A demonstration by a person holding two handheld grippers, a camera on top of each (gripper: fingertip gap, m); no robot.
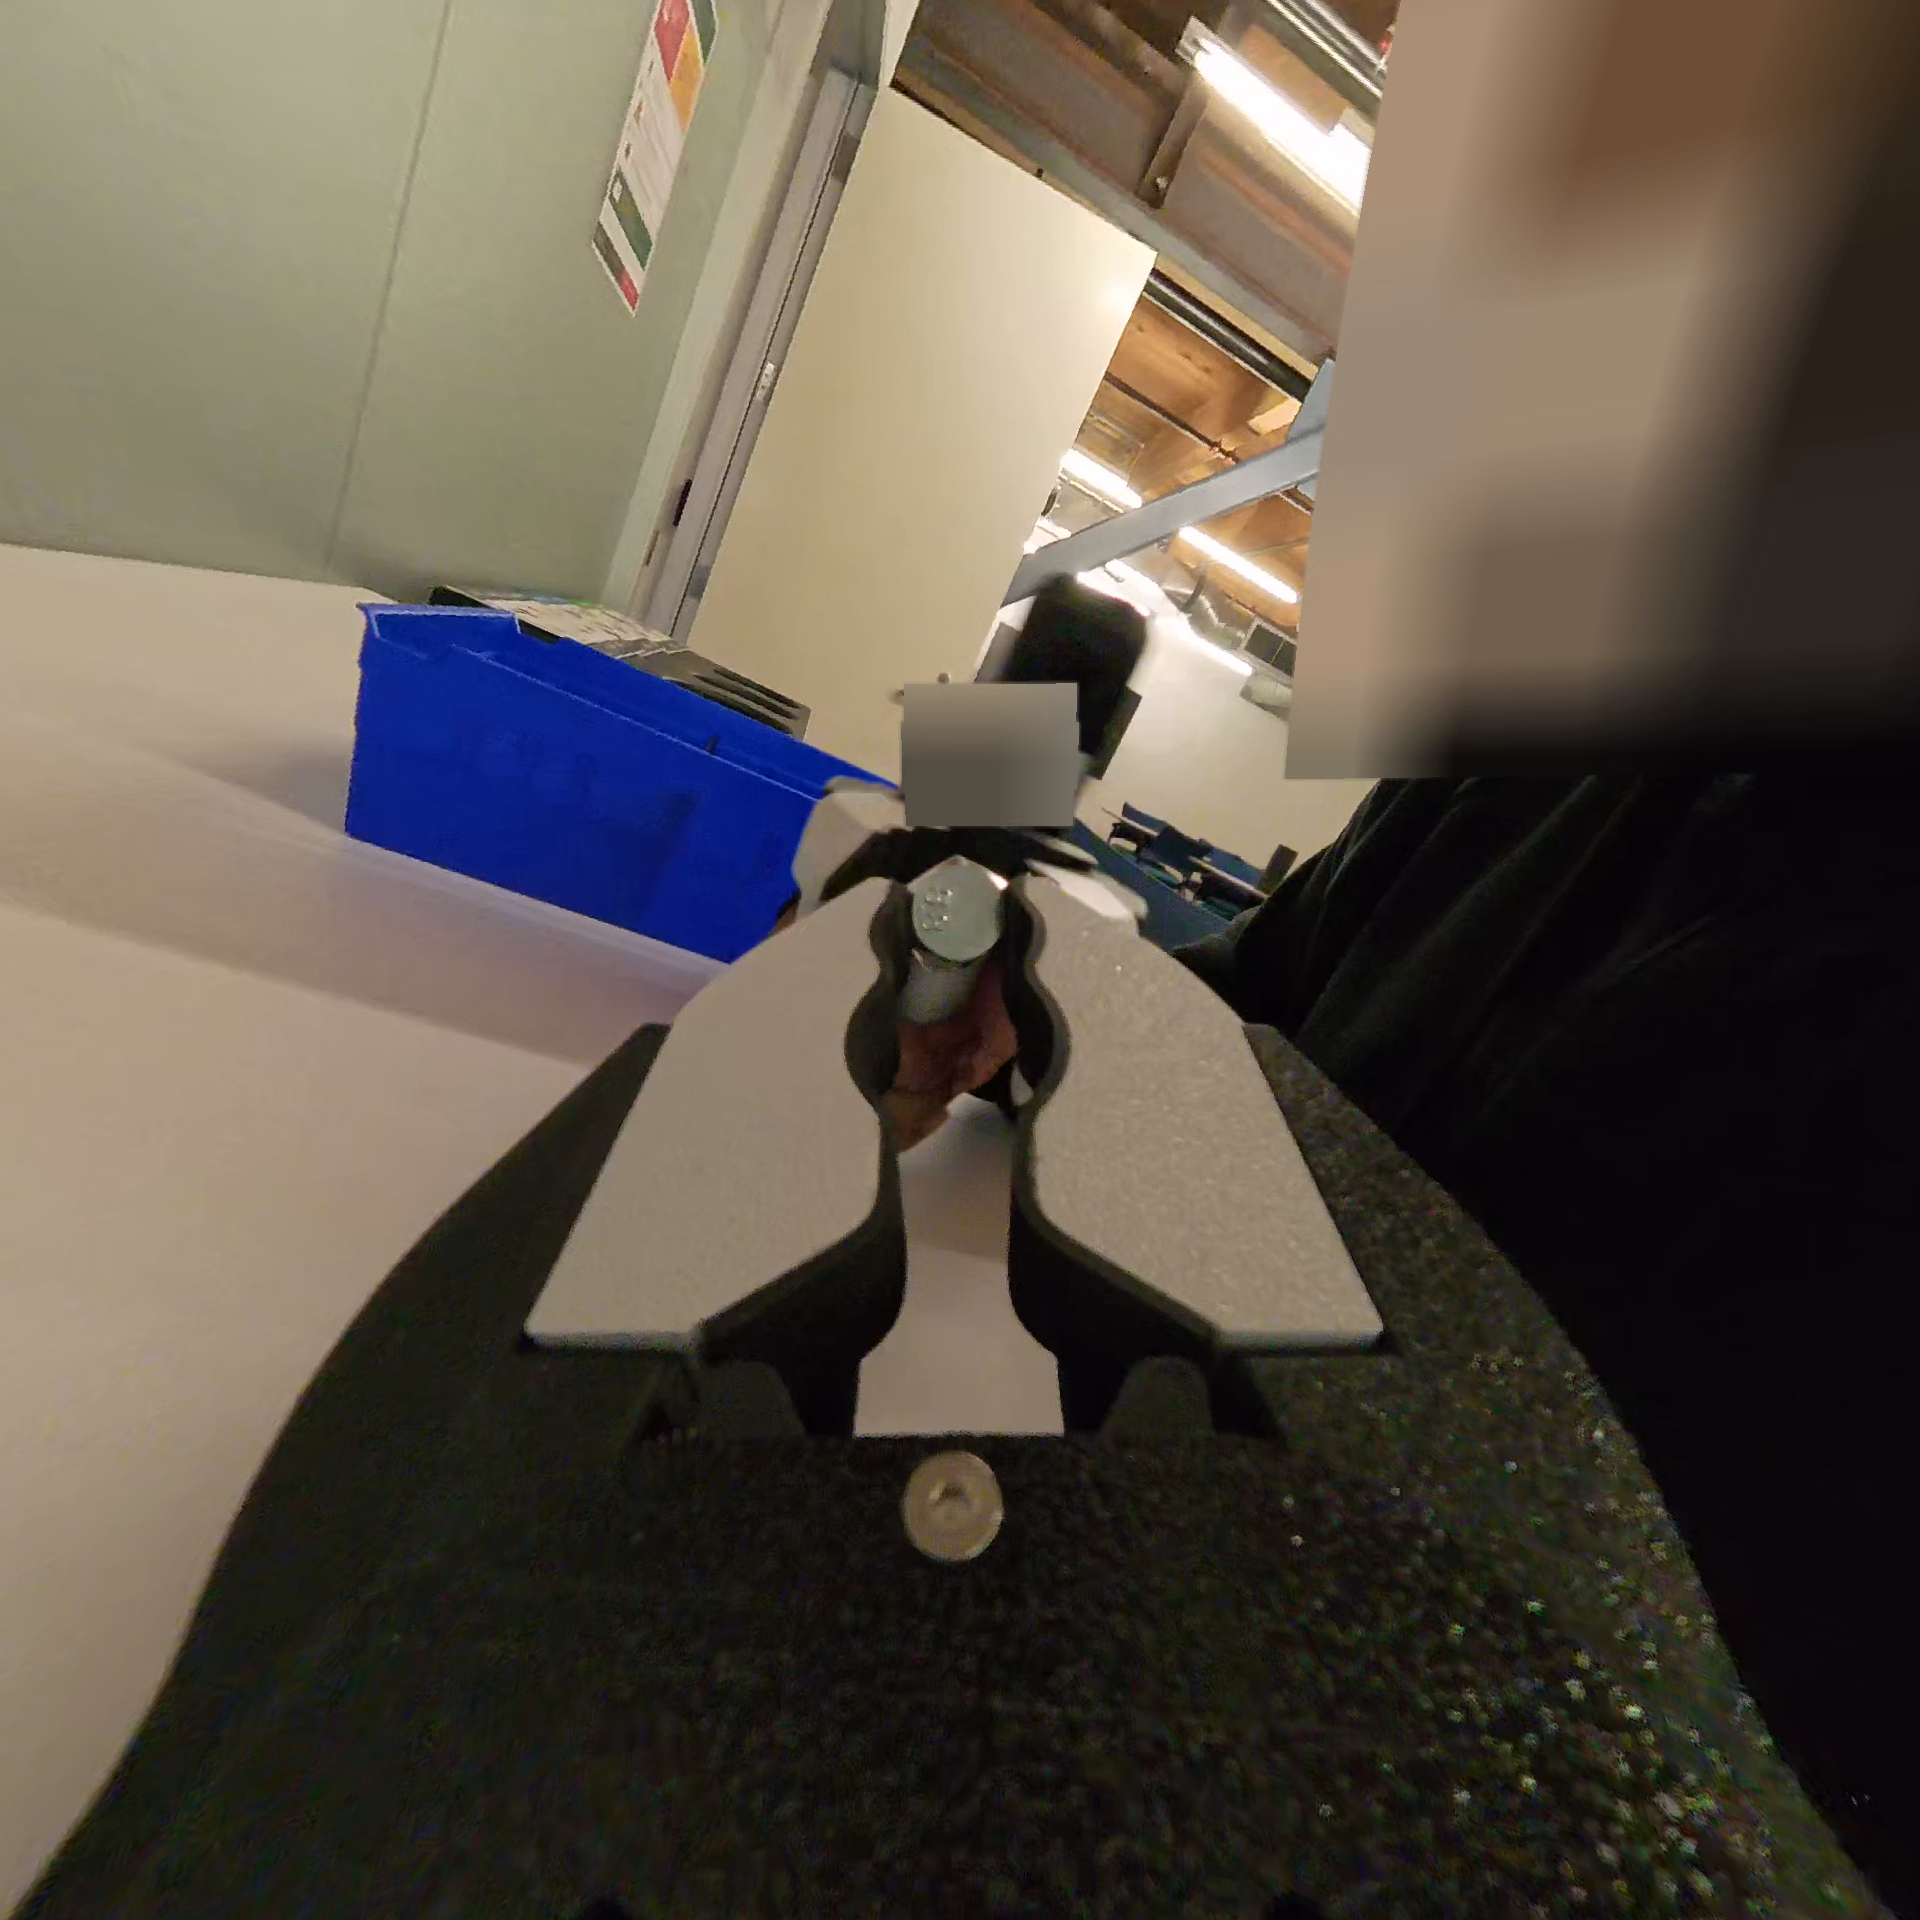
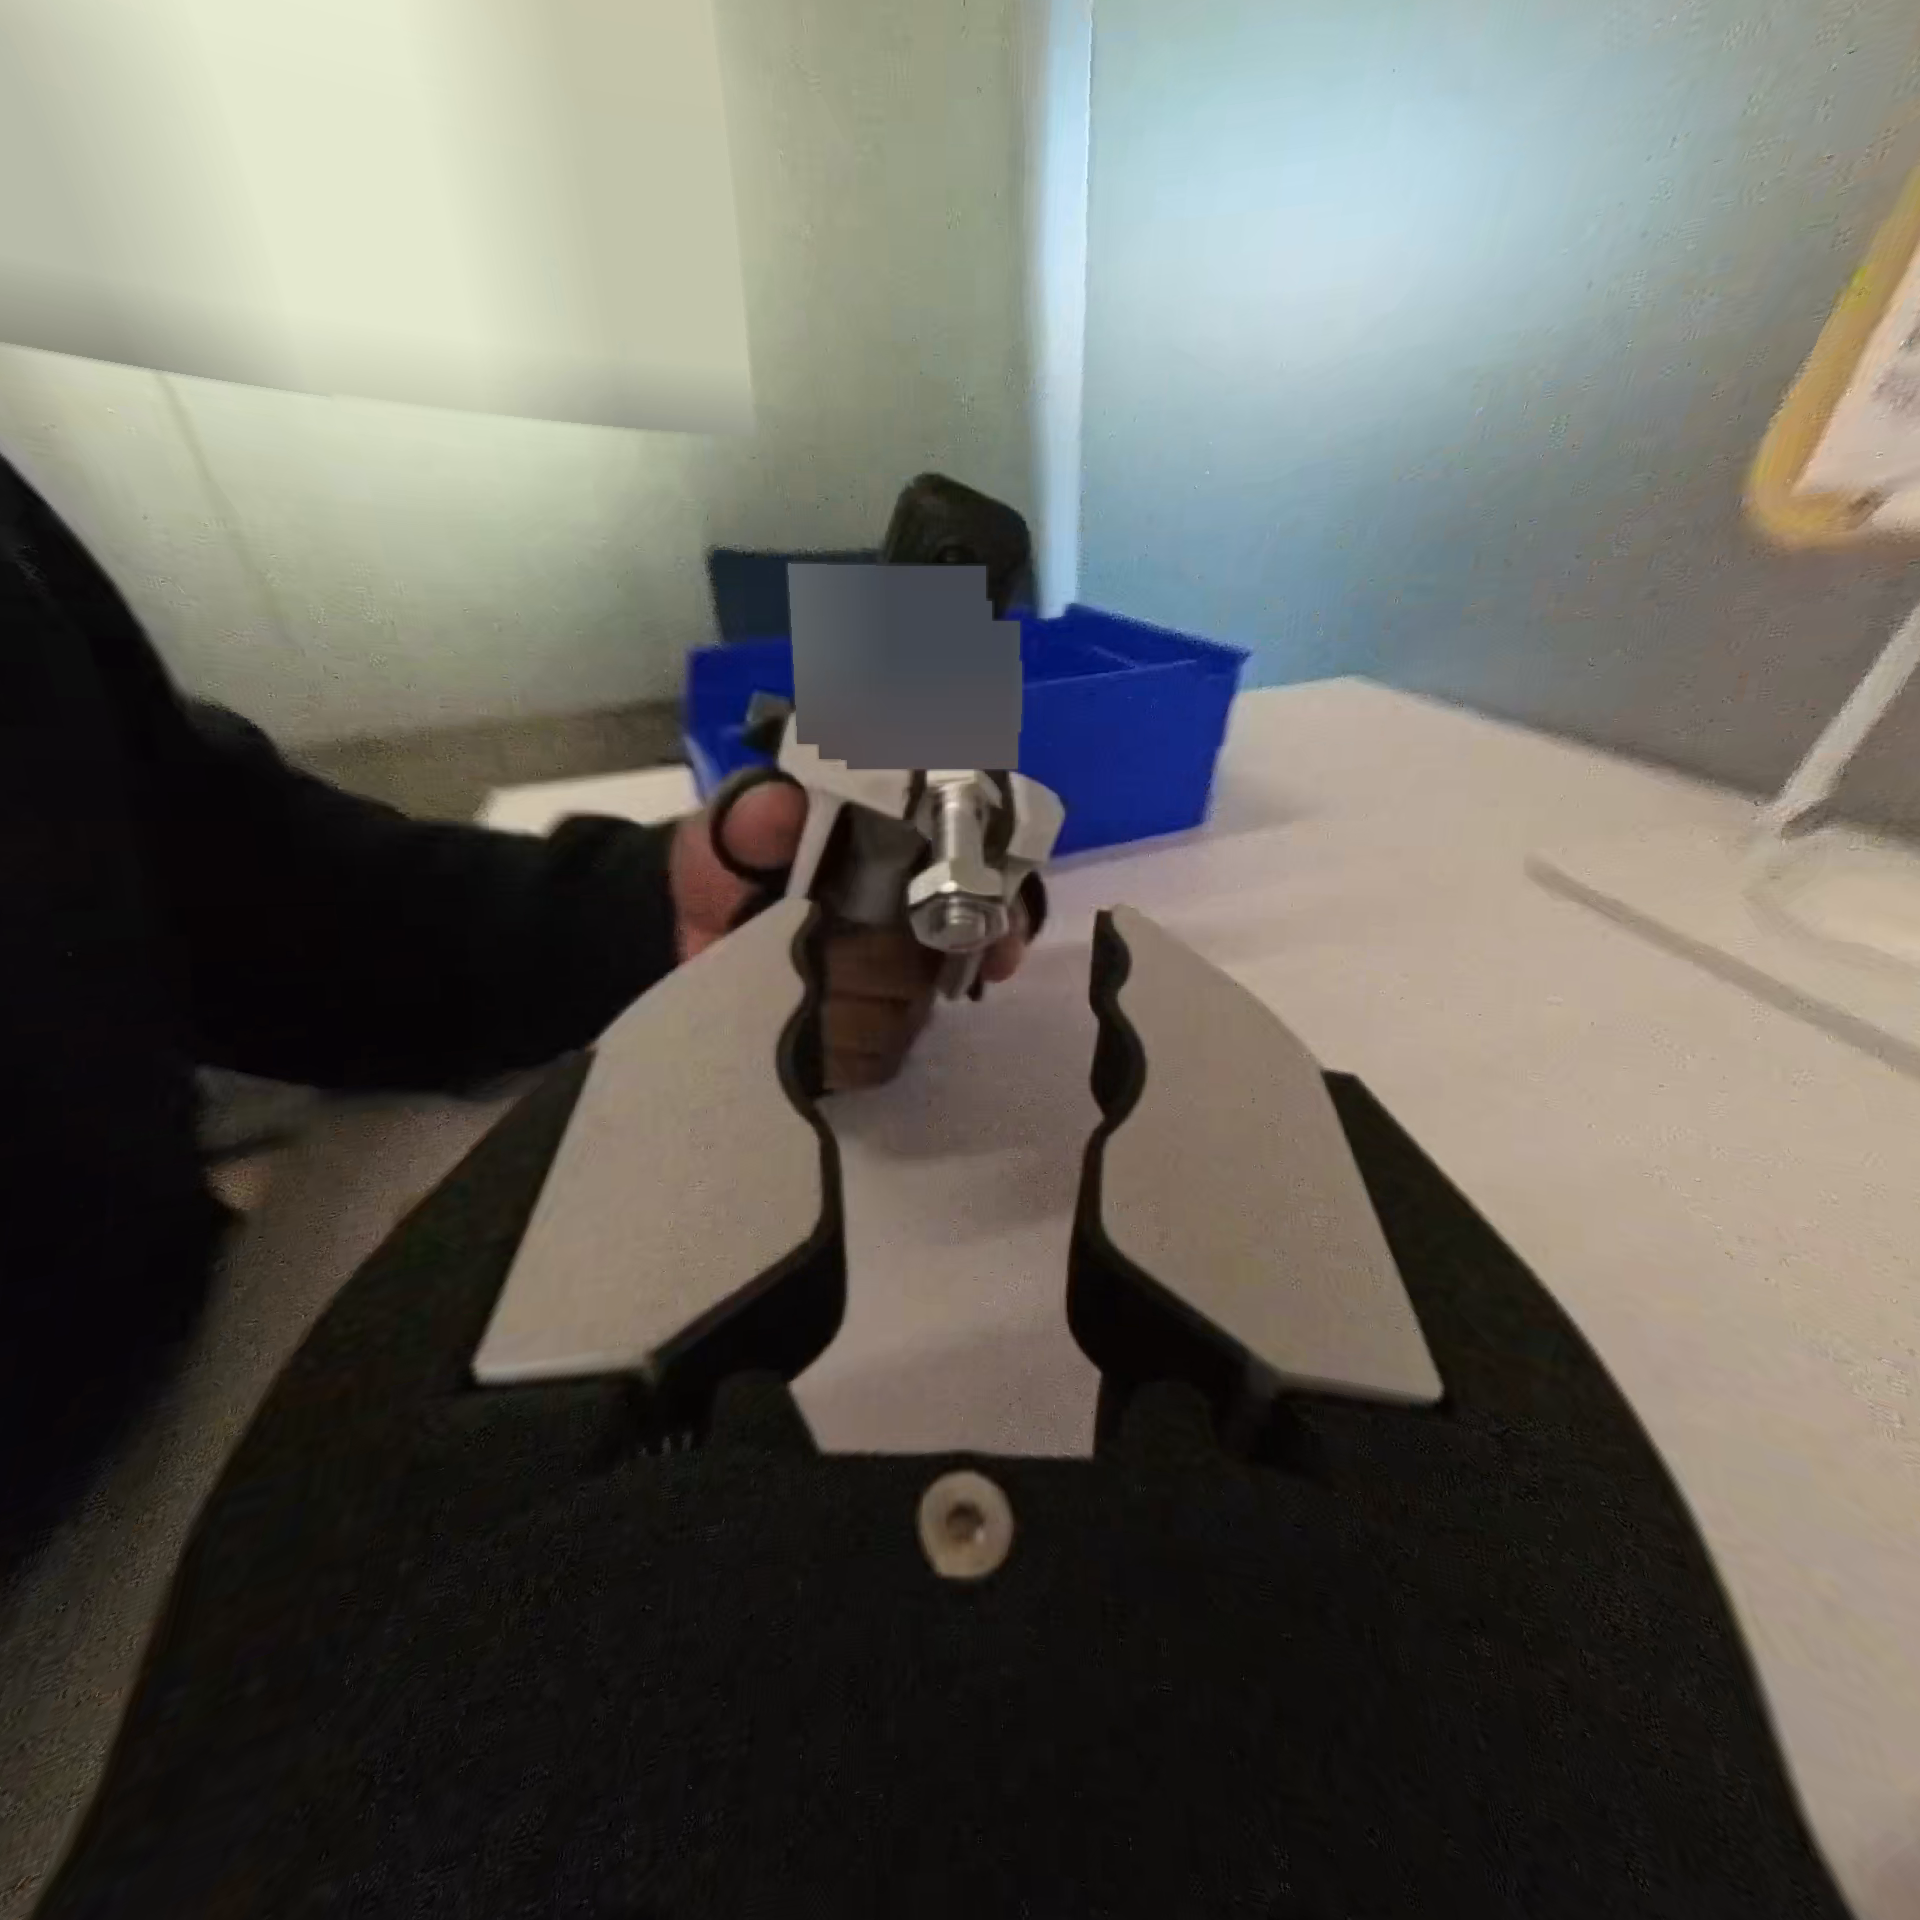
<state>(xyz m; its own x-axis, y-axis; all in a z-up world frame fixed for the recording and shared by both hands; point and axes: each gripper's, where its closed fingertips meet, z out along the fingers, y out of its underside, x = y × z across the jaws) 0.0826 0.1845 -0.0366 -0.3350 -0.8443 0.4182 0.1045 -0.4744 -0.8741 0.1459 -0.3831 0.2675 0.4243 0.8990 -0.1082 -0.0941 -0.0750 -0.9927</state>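
- Left gripper (image 1: pixel 951 935) is clamped on a silver hex-head bolt (image 1: pixel 951 914): both grey fingers (image 1: pixel 769 1091) press the bolt's sides, hex head toward the cam, shank running fwd past the tips.
- From the right wrist view the same bolt pokes out of the left gripper's far tips, w/ a silver hex nut (image 2: pixel 954 894) threaded on near its end.
- Right gripper (image 2: pixel 951 956) stands wide apart, nothing between its pads; nut sits just ahead of the left-hand fingertip (image 2: pixel 769 956), not touching either pad.
- A hand (image 2: pixel 727 873) in a black sleeve (image 2: pixel 364 894) wraps the left gripper's handle, one finger through a black ring.
- Blue plastic bin (image 2: pixel 1132 727) stands beyond both tools on the white table (image 2: pixel 1455 935); in the left wrist view it lies ahead and to the left (image 1: pixel 582 790).
- Yellow-edged sheet (image 2: pixel 1849 416) hangs far right of the right gripper, blurred.
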